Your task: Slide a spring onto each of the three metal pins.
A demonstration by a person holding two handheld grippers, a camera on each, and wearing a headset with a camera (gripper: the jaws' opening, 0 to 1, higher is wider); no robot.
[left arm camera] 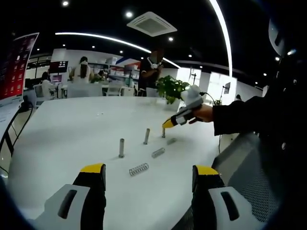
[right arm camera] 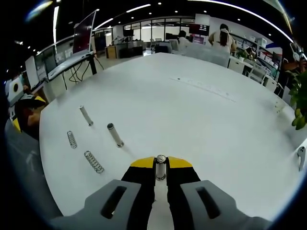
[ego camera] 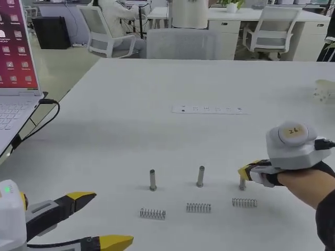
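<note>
Glossy metal pin (right arm camera: 160,164), matt white table (right arm camera: 192,115)

Apparently open tabletop (ego camera: 157,130) around upright pins (ego camera: 200,177)

Open laptop (ego camera: 18,52) at the white table's (ego camera: 131,104) left edge — grey chair (ego camera: 180,44) beyond.

My right tongs (ego camera: 245,172) pinched rightmost pin (ego camera: 242,184); left tongs (ego camera: 112,218) gaped; three springs (ego camera: 198,207) lay on counter (ego camera: 157,130).
</note>
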